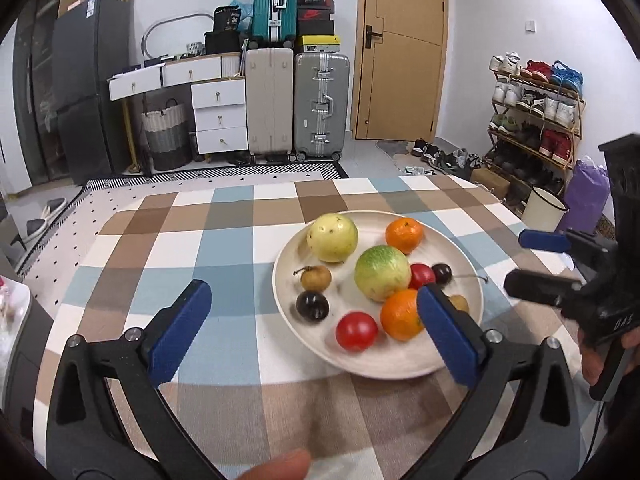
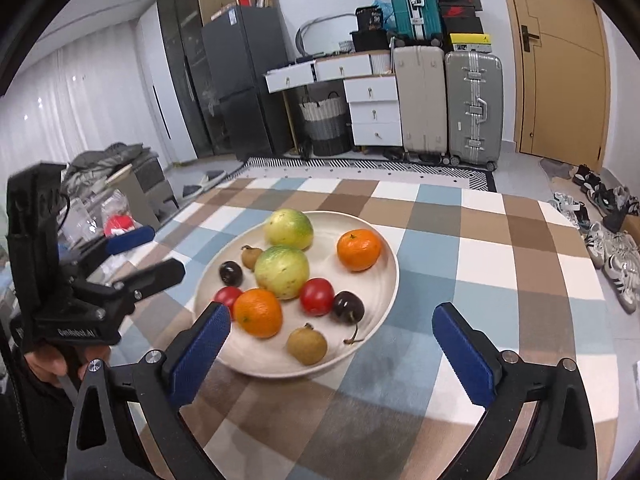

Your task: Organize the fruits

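A cream plate (image 1: 452,236) (image 2: 384,256) on the checked tablecloth holds two yellow-green round fruits (image 1: 382,267) (image 2: 282,270), two oranges (image 1: 404,234) (image 2: 359,250), two red tomatoes (image 1: 356,330) (image 2: 317,296), two dark cherries (image 1: 312,305) (image 2: 348,306) and two small brown fruits (image 1: 316,278) (image 2: 307,345). My left gripper (image 1: 312,300) is open and empty, hovering over the plate's near-left part. My right gripper (image 2: 332,314) is open and empty above the plate's near edge; it also shows in the left wrist view (image 1: 536,260).
The checked tablecloth (image 1: 200,248) covers the table. Beyond it stand suitcases (image 1: 320,104), white drawers (image 1: 218,116), a dark fridge (image 1: 88,80), a wooden door (image 1: 400,48) and a shoe rack (image 1: 536,120). A white bucket (image 1: 542,208) stands by the table's right corner.
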Available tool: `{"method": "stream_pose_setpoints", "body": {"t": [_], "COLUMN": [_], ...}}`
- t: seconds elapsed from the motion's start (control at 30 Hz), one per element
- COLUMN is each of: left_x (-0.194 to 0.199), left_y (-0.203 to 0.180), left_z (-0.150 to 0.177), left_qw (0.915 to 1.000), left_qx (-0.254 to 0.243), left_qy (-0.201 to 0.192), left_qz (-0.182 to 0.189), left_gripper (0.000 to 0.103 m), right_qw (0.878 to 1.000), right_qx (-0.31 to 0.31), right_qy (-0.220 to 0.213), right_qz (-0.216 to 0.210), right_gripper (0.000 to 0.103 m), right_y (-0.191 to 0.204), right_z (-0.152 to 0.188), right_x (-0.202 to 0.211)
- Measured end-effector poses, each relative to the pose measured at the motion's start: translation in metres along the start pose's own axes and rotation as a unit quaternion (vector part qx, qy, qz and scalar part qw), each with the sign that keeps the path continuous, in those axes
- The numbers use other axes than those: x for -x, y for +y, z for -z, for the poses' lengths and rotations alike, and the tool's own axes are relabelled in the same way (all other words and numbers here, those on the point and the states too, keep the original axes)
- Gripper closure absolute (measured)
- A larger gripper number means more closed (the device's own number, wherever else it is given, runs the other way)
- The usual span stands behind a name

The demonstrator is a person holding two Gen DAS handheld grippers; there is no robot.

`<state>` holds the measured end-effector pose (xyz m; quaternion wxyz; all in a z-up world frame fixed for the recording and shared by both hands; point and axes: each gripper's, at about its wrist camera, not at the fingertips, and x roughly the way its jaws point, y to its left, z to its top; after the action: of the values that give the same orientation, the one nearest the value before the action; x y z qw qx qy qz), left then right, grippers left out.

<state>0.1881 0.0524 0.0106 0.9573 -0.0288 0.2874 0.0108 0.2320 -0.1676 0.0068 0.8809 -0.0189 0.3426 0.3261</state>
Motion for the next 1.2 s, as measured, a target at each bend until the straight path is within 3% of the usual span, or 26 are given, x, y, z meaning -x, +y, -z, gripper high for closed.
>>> {"method": "stream_pose_setpoints", "body": {"t": [0.37,0.63,0.83,1.2], "left_x": [0.057,0.079,0.082,0.08], "left_y": [-0.01,-0.016,-0.016,-0.012], "left_z": [0.029,0.048,0.051,0.049], "left_qw": [0.999,0.9976,0.9964,0.9969], "left_qx": [0.004,0.002,0.011,0.019], "left_qy": [-0.043,-0.069,-0.084,-0.076], "left_qz": [-0.004,-0.002,0.003,0.014], "left_gripper": [0.001,0.001,0.001,0.001], "right_qw": [0.998,0.992,0.991,0.989], "right_qx": [-0.001,0.024,0.03,0.043], "right_qy": [-0.062,-0.123,-0.132,-0.139], "right_qz": [-0.008,0.009,0.014,0.033], "right_gripper": [0.0,0.0,0.0,0.0], "right_y": [0.014,0.032,0.036,0.039], "right_z": [0.033,0.048,0.052,0.058], "right_x": [0.053,0.08,0.083,0.081]}}
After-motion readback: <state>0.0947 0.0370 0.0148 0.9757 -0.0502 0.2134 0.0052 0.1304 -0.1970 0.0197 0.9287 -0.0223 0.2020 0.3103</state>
